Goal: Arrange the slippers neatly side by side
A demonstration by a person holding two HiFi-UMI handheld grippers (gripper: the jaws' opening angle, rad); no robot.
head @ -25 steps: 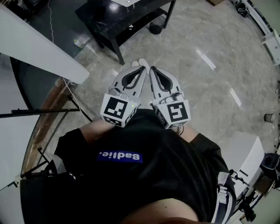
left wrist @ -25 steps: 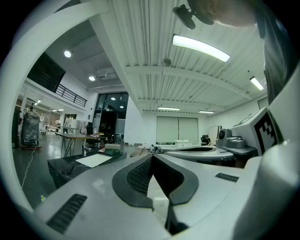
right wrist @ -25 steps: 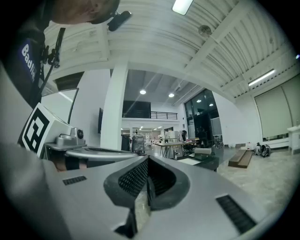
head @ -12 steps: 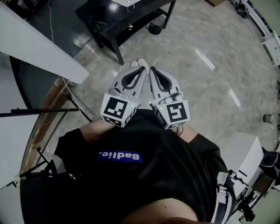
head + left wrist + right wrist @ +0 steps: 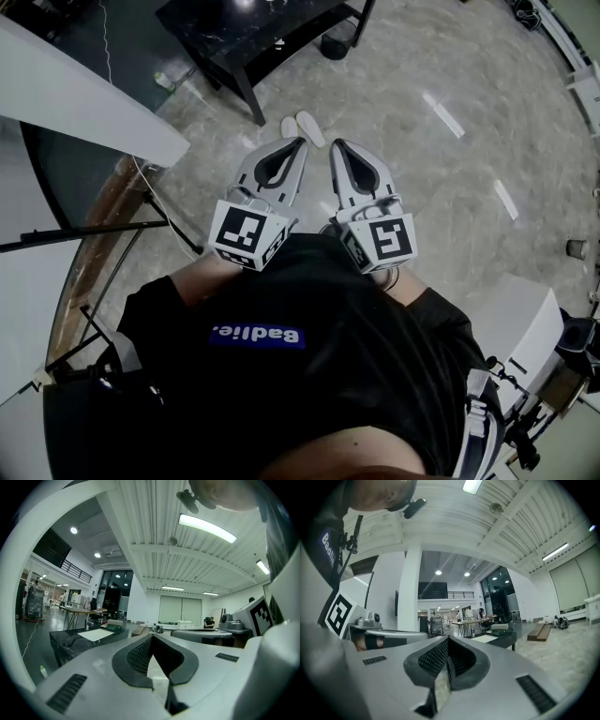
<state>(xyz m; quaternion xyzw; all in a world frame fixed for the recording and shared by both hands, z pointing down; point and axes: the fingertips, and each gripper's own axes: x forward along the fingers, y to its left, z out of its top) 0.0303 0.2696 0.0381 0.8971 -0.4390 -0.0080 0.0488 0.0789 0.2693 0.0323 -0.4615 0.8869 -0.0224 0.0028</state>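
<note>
Two white slippers (image 5: 289, 126) (image 5: 312, 129) lie close together on the grey stone floor, just past my gripper tips in the head view. My left gripper (image 5: 299, 142) (image 5: 152, 637) is held in the air over the floor, jaws shut with nothing between them. My right gripper (image 5: 336, 144) (image 5: 447, 640) hangs beside it, also shut and empty. Both point away from the person's body toward the slippers. The two gripper views look level across the room, and the slippers do not show in them.
A black low table (image 5: 253, 37) stands just beyond the slippers, with a dark round object (image 5: 333, 45) by its leg. A small bottle (image 5: 164, 82) lies left of the table. A white panel (image 5: 84, 103) runs along the left, and a white box (image 5: 525, 328) sits at the right.
The two grippers have drifted slightly apart. The view has shifted, so both slippers now show more fully past the gripper tips. Both jaws stay shut.
</note>
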